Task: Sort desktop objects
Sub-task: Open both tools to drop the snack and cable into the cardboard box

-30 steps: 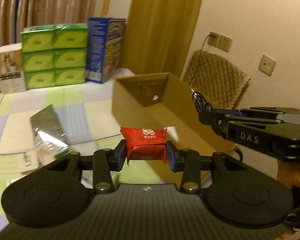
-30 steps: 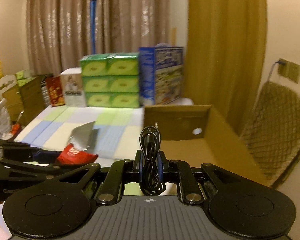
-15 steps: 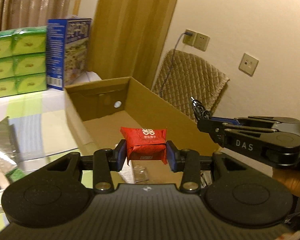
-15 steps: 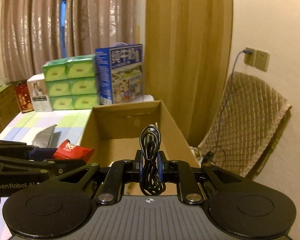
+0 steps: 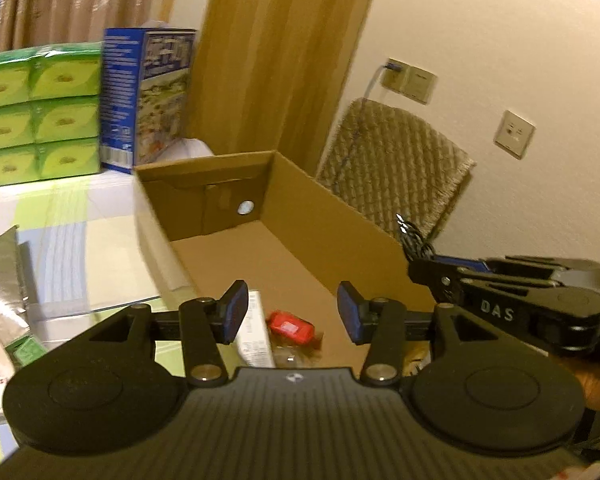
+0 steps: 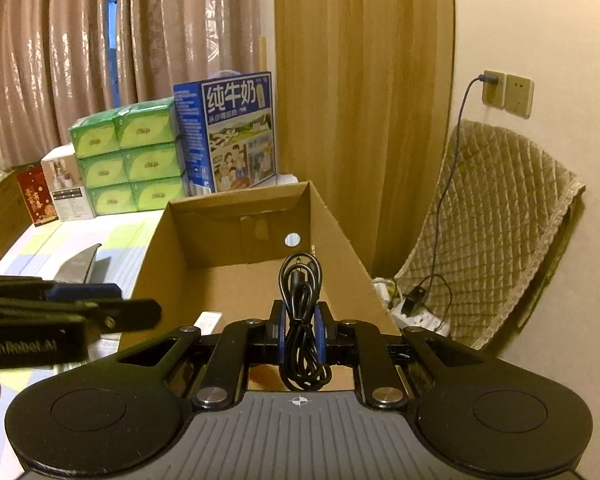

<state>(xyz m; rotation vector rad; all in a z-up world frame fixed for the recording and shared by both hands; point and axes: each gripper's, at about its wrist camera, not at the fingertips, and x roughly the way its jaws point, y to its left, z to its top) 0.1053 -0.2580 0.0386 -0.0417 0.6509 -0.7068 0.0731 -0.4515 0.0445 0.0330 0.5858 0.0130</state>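
An open cardboard box (image 5: 332, 216) (image 6: 340, 232) stands on the table. My left gripper (image 5: 289, 312) hangs open over the box's near end, with nothing between its fingers. Below it, on the box floor, lies a red snack packet (image 5: 290, 325) next to a white carton (image 5: 256, 330). My right gripper (image 6: 300, 330) is shut on a coiled black cable (image 6: 302, 320) above the box's near edge. The right gripper (image 5: 432, 270) also shows in the left wrist view at the right, and the left gripper (image 6: 132, 312) shows at the left of the right wrist view.
Green tissue packs (image 6: 128, 160) and a blue milk carton box (image 6: 228, 132) stand at the table's far side. A silver foil bag (image 5: 0, 276) lies left of the box. A quilted chair (image 6: 492, 224) and wall sockets (image 6: 506, 90) are to the right.
My left gripper moved over the box and opened; the red packet dropped onto the box floor. The right gripper came up to the box, keeping hold of the cable.
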